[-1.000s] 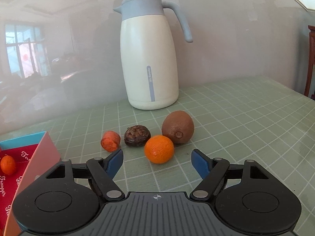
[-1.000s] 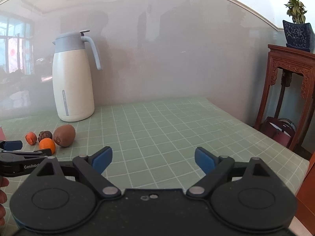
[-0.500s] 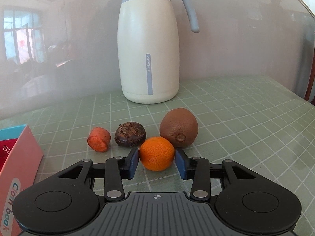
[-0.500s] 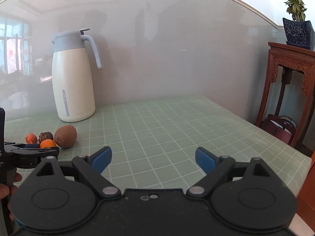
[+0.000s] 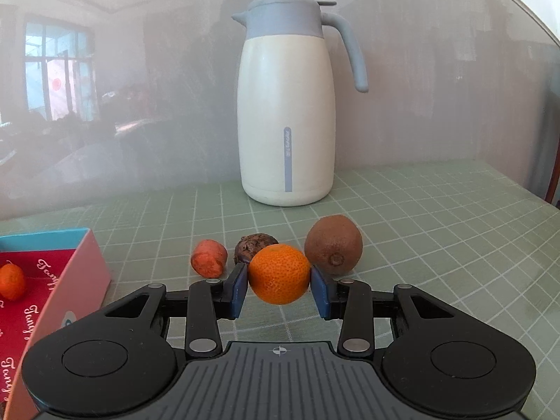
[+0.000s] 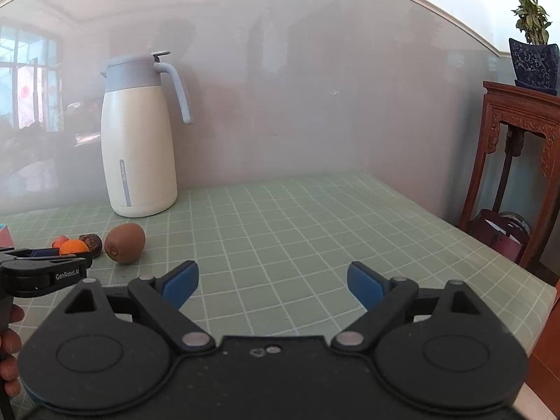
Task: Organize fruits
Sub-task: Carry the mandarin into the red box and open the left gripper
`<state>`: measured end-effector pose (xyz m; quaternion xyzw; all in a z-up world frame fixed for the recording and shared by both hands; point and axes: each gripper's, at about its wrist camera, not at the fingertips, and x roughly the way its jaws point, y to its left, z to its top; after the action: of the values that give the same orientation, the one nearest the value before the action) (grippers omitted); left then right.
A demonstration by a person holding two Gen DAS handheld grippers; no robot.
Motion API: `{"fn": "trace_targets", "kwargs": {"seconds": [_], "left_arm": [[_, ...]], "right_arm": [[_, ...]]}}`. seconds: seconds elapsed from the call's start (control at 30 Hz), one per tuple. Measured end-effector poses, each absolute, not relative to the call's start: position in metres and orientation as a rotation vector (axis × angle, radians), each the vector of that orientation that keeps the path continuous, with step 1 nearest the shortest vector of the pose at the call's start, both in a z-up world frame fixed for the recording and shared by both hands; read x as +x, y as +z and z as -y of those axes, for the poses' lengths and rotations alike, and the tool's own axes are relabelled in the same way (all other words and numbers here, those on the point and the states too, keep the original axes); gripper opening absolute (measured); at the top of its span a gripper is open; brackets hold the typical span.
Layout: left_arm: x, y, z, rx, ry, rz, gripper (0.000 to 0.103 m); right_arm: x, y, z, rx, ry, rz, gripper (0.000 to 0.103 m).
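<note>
My left gripper (image 5: 279, 284) is shut on a small orange mandarin (image 5: 279, 273) and holds it just above the green table. Behind it lie a brown kiwi (image 5: 333, 244), a dark wrinkled fruit (image 5: 254, 244) and an orange-red piece (image 5: 209, 257). A pink and blue box (image 5: 80, 280) with a red lining holds another mandarin (image 5: 12, 281) at the left. My right gripper (image 6: 272, 285) is open and empty over the bare table. The right wrist view shows the left gripper (image 6: 45, 257) with the mandarin (image 6: 72, 246) beside the kiwi (image 6: 125, 243).
A cream and blue-grey thermos jug (image 5: 286, 105) stands behind the fruits against the glossy wall. A carved wooden stand (image 6: 518, 175) with a potted plant (image 6: 533, 59) is beyond the table's right edge (image 6: 507, 255).
My left gripper has closed fully on the mandarin and lifted it slightly off the table. The right gripper has stayed open and nearly still.
</note>
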<state>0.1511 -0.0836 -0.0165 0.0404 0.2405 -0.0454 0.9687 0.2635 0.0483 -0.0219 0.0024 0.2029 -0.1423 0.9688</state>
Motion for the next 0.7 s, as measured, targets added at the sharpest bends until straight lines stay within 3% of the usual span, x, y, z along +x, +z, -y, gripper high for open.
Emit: {"fn": "trace_targets", "kwargs": {"seconds": [0.7], "left_arm": [[0.102,0.013,0.0,0.002,0.063,-0.437,0.04]], "right_arm": [[0.27,-0.021,-0.086,-0.043,-0.238,-0.409,0.092]]}}
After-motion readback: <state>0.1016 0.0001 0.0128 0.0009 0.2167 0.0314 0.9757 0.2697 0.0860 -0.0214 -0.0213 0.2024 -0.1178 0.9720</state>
